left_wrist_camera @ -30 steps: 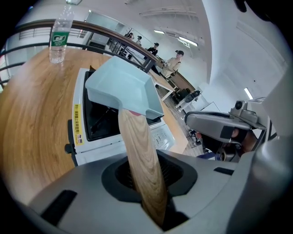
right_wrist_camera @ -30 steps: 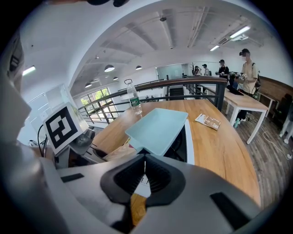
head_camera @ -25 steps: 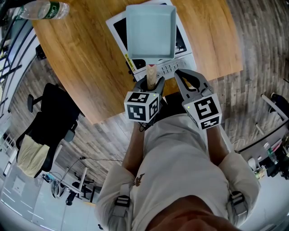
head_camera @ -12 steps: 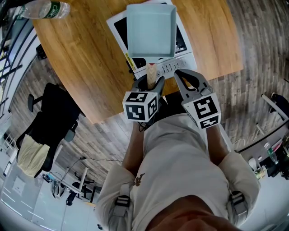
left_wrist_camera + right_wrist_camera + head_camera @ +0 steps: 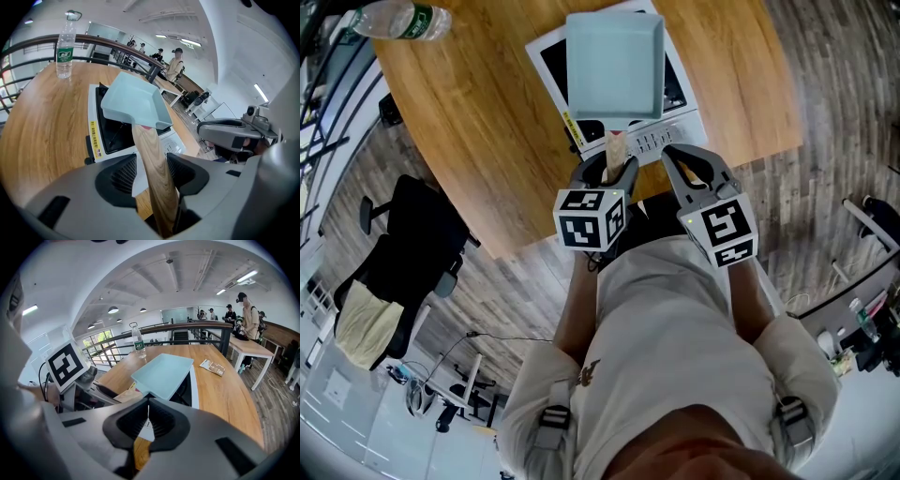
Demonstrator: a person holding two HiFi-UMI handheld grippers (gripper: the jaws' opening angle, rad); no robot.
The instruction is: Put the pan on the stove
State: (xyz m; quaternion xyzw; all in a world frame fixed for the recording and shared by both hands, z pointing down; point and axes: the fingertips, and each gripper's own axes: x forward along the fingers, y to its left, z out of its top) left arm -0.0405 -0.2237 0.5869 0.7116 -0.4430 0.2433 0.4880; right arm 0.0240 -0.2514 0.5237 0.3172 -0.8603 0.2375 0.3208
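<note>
The pale blue square pan (image 5: pixel 614 66) sits on the white stove (image 5: pixel 667 139) at the near side of the wooden table. Its wooden handle (image 5: pixel 615 152) sticks out toward me. My left gripper (image 5: pixel 606 169) straddles that handle (image 5: pixel 157 173) and its jaws are opening, with gaps showing between the pads and the wood. In the left gripper view the pan (image 5: pixel 136 105) rests over the stove's black top (image 5: pixel 112 136). My right gripper (image 5: pixel 669 151) hovers just right of the handle, shut on nothing; its tips meet (image 5: pixel 148 409) in front of the pan (image 5: pixel 164 373).
A water bottle (image 5: pixel 398 21) stands at the table's far left corner. A small booklet (image 5: pixel 212 366) lies on the table right of the stove. A black office chair (image 5: pixel 412 244) stands on the floor at the left. People stand far off by other tables (image 5: pixel 246 310).
My left gripper's jaws have spread away from the wooden handle. The pan stays on the stove and the right gripper has not moved.
</note>
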